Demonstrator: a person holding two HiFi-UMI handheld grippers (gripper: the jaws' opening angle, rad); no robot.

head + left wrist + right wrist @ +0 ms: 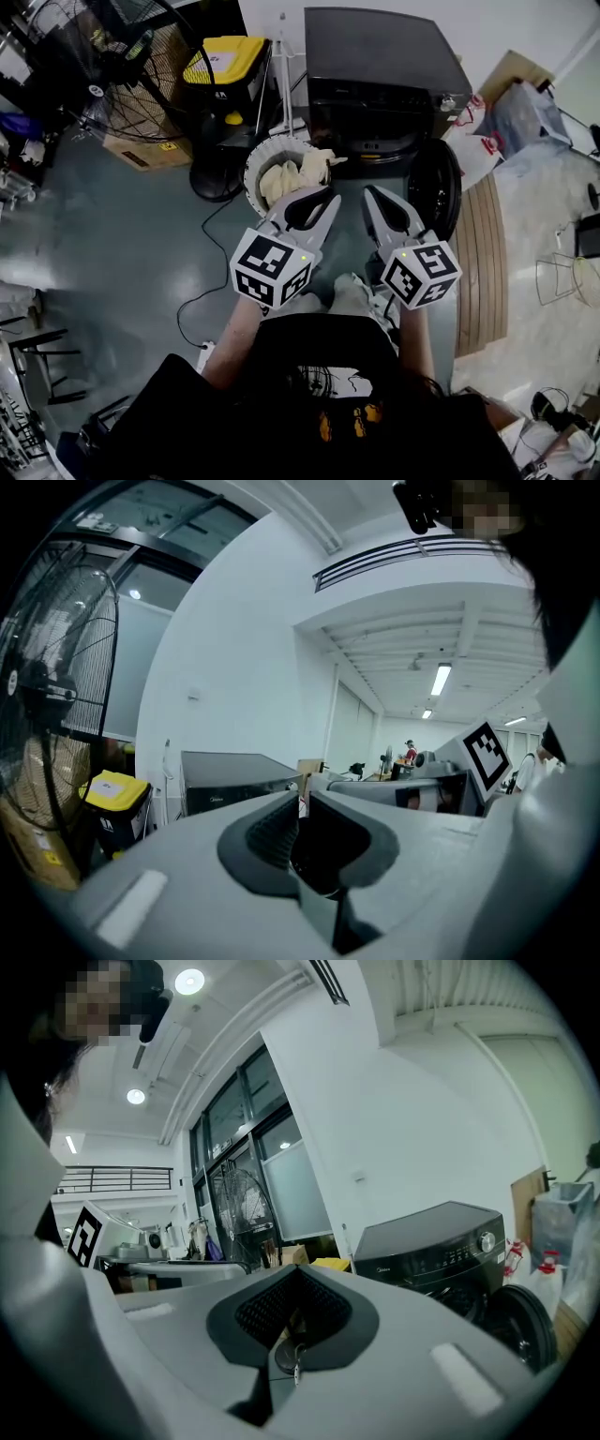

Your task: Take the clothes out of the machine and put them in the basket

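- Dark top of the person (pixel 281 412) is seen at the bottom edge of the head view. Both forearms are stretched forward from it.
- Left gripper (pixel 330 197) is held just beyond, with the marker cube nearest the body and the jaws pointed toward the basket. In the left gripper view a thin slit is left between the jaw tips, and nothing is caught in it.
- Right gripper (pixel 368 192) is held just beside it, not touching. Its jaws are pressed fully together, with nothing between them.
- Grey floor (pixel 141 244) is seen under both grippers.
- White round basket (pixel 251 161) is stood just past the left gripper's tips, by the machine's front left corner. Cream clothes (pixel 286 176) are piled in it – one piece is draped over the rim on the machine side.
- Wooden panel (pixel 480 262) is laid flat on the floor to the right, beside the door.
- Black washing machine (pixel 384 66) is placed behind the basket – its round door (pixel 436 187) is swung open to the right. Whether anything is left in the drum cannot be told.
- Large standing fan (pixel 98 89) is set at the far left. A black bin with a yellow lid (pixel 225 58) is placed between it and the machine.
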